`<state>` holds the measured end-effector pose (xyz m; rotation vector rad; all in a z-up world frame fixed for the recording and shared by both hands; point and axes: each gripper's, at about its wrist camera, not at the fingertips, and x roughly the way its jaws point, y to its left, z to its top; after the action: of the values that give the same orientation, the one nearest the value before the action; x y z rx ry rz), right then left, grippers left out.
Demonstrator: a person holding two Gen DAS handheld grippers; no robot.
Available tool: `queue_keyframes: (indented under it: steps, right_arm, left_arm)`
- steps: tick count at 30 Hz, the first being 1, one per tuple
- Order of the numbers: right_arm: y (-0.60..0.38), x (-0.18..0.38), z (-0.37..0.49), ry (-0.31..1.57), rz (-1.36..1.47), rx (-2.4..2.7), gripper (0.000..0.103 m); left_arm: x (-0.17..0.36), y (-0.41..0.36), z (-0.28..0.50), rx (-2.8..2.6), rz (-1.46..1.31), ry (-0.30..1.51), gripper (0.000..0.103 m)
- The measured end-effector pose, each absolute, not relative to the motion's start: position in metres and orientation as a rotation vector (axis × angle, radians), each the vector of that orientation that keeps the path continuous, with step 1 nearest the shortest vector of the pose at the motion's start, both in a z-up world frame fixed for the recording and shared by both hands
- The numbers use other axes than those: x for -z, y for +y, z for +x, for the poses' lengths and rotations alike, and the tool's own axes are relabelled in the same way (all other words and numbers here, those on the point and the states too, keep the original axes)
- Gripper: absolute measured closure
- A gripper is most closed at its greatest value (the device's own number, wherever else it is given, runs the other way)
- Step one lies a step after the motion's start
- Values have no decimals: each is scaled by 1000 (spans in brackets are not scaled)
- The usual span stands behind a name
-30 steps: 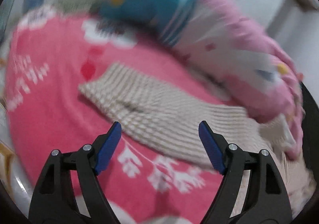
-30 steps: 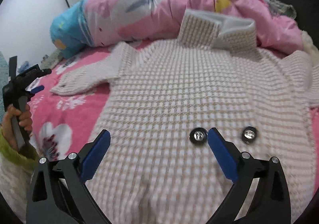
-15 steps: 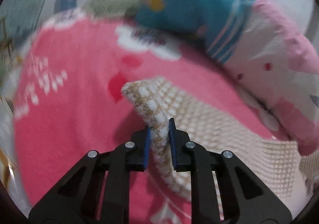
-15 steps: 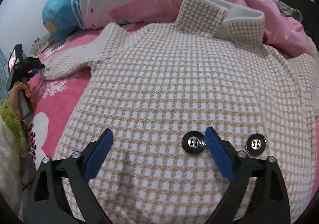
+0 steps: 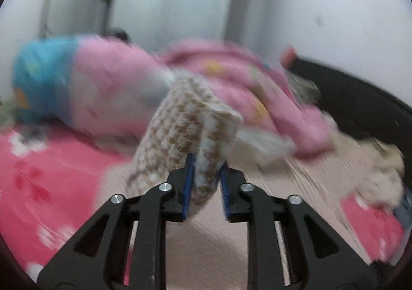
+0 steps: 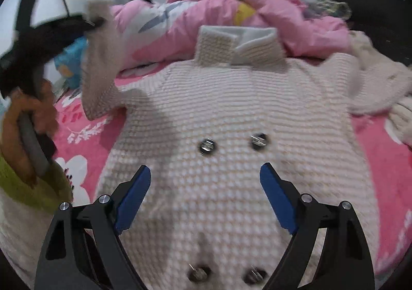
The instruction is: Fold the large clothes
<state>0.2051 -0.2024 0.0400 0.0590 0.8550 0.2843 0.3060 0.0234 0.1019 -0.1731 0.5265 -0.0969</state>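
A cream and tan checked knit coat (image 6: pixel 231 114) lies front up on the bed, collar (image 6: pixel 237 42) at the far end, dark buttons (image 6: pixel 206 147) down its middle. My left gripper (image 5: pixel 206 159) holds the coat's left sleeve (image 5: pixel 185 119) by the cuff, lifted clear of the bed; its jaws are opening slightly with the cuff still pinched between them. From the right wrist view that sleeve (image 6: pixel 97 63) hangs raised from the left gripper (image 6: pixel 88 22), which a hand (image 6: pixel 33 114) carries. Low over the coat's lower front, my right gripper (image 6: pixel 205 167) stands open and bare.
A bunched pink quilt (image 6: pixel 231 6) and a blue pillow (image 5: pixel 43 78) lie behind the coat. The pink flowered bedsheet (image 5: pixel 51 187) shows on both sides of it. A dark bed frame (image 5: pixel 360 109) edges the right side, with white walls beyond.
The left gripper shut on the sleeve cuff, then lifted it off the sheet and swung it right, toward the coat's body. The right gripper drew back a little and stayed open.
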Motion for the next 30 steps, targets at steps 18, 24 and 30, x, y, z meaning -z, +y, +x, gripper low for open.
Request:
queue_keyframes:
  steps: [18,24,30]
  right_arm:
    - [-265,-26,245,983,431,-445,20]
    - [-209,-1,314,1104,504,-594,35]
    - [-158,33,377,1192,303,-490,56]
  left_arm:
    - [2,50,215,136,-166,761,20]
    - [46,61,226,21,-118,887,20]
    - [60,68,233,10,-115,890,20]
